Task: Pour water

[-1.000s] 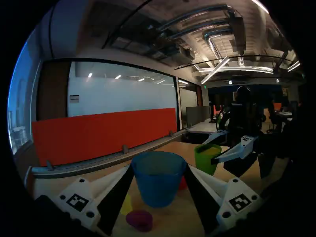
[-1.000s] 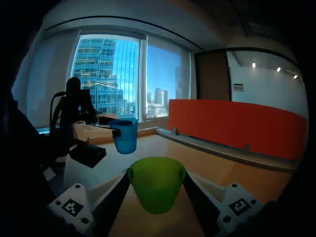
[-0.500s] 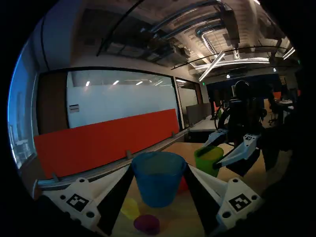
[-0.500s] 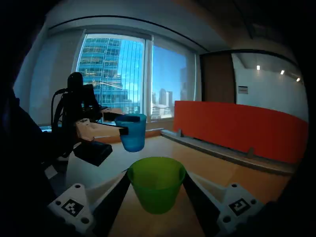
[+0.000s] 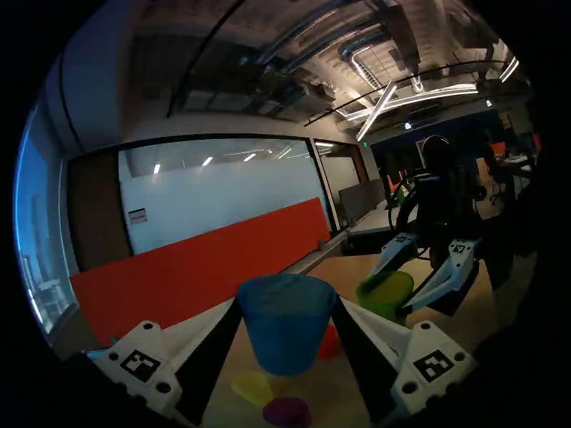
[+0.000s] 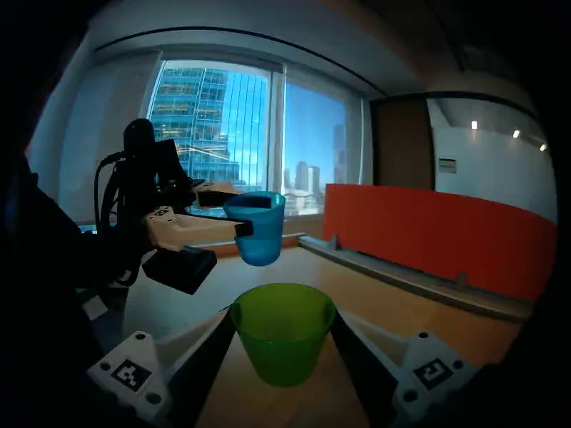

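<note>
Left gripper (image 5: 287,308): jaws clenched on a blue cup (image 5: 285,346), one finger on each side wall. The cup is a smooth translucent plastic tumbler, tapered, with a round rim.

Right gripper (image 6: 283,317): jaws grasping a green cup (image 6: 283,349) of the same tapered shape, upright, with a thin rim. Both cups are held in the air above a pale wooden table (image 6: 385,303). Water in either cup: cannot tell, as the interiors read dark.

Writing: none legible. Each white finger carries a square black-and-white marker (image 5: 139,364). A small notice (image 5: 138,214) on the far glass wall is too small to read.

Near the left gripper, below the blue cup, lie a flat yellow piece (image 5: 251,386) and a purple piece (image 5: 287,411). A red thing (image 5: 328,342) is partly hidden behind the cup. A matte orange panel (image 5: 200,264) runs along the far wall. Glass towers show through the window (image 6: 214,128).

Change since 1.0 s ago: in the right gripper view the blue cup has moved right and higher, nearer to above the green cup's mouth but apart from it. In the left gripper view the room slants more, and the green cup, upright before, reads as tipped with its mouth toward the blue cup.
</note>
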A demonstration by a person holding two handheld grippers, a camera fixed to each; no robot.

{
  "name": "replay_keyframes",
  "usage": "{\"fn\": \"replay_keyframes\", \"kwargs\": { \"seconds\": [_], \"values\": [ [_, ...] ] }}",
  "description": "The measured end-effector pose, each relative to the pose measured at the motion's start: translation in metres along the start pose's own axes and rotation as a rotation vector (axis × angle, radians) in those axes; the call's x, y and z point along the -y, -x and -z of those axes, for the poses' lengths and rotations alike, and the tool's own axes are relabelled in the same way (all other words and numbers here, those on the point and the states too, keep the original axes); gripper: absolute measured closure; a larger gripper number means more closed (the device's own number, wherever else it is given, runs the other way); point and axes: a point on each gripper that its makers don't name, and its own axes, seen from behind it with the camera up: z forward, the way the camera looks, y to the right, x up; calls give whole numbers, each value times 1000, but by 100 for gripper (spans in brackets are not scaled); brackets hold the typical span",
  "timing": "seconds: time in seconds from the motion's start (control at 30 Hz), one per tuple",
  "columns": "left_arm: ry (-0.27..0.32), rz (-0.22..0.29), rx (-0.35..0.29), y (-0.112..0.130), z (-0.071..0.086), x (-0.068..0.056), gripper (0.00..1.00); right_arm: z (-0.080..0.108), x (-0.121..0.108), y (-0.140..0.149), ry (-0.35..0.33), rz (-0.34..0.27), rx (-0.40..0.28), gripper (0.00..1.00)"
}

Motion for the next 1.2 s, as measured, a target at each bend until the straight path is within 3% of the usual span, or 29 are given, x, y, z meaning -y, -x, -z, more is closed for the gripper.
{"fn": "replay_keyframes", "kwargs": {
  "seconds": [0.37, 1.2],
  "values": [
    [1, -118, 7, -10, -4, -2, 13, -7, 6, 1, -20, 0, -2, 8],
    [21, -310, 16, -32, -15, -11, 13, -19, 19, -2, -58, 6, -20, 8]
  ]
}}
